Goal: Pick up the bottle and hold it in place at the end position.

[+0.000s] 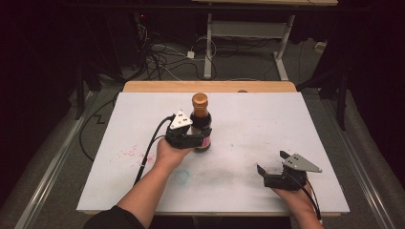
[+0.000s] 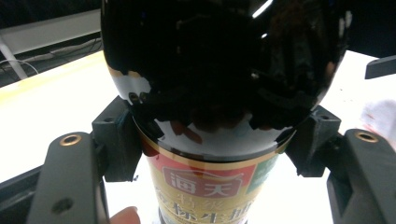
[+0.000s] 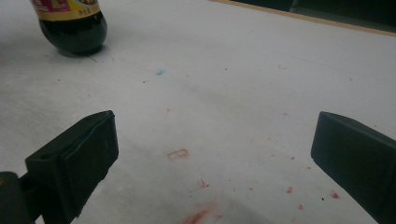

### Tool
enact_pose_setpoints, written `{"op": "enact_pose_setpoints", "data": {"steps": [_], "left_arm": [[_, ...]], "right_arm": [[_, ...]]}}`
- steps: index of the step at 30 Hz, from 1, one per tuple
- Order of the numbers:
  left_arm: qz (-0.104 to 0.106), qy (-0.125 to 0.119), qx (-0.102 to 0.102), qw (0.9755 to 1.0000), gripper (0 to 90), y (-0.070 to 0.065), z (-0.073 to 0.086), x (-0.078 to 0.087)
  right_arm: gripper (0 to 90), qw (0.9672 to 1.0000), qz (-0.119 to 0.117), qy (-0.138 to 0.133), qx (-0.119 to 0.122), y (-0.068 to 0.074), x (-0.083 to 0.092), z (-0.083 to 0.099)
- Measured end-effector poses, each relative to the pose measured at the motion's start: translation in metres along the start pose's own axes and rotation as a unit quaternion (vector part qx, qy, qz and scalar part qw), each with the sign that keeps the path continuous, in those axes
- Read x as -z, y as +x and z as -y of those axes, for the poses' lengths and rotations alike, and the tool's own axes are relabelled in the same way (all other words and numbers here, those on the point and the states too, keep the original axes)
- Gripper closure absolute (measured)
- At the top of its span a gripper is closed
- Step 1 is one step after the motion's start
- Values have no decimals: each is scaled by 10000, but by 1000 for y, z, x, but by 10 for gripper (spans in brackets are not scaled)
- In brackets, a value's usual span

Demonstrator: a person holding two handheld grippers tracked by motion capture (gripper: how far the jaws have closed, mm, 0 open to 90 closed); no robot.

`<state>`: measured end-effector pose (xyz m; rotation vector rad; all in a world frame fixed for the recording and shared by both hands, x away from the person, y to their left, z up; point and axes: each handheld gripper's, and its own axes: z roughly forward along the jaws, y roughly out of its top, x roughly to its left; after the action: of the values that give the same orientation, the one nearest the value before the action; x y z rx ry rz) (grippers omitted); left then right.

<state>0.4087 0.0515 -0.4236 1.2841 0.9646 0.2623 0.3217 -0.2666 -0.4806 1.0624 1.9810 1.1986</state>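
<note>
Dark glass bottle (image 1: 201,125) stands upright, clamped between the left gripper's (image 1: 191,139) jaws. Well apart, the right gripper (image 1: 272,164) gapes wide over the white table (image 1: 248,124), holding nothing.

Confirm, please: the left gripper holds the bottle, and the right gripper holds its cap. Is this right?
Not quite. The left gripper does hold the bottle, but the right gripper holds nothing: the right gripper view shows its fingers open over the table.

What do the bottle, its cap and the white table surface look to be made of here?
The dark sauce bottle: glossy glass or hard plastic, with sharp mirror-like highlights in the left gripper view; which one is unclear. Its label looks like printed paper or film. The cap: shiny gold-brown, probably plastic or foil. The white table surface: matte board, stained with red and blue marks.
</note>
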Motion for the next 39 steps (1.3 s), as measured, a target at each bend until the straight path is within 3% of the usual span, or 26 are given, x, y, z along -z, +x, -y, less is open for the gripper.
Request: {"op": "enact_pose_setpoints", "data": {"steps": [22,39], "left_arm": [[-104,-61,94,9999,295,15,-5,-38],[-57,-59,111,9999,286,19,-2,-41]], "right_arm": [[17,10000,1,-19,-2,0,0,0],[42,10000,-76,34,-41,-2,0,-1]]}}
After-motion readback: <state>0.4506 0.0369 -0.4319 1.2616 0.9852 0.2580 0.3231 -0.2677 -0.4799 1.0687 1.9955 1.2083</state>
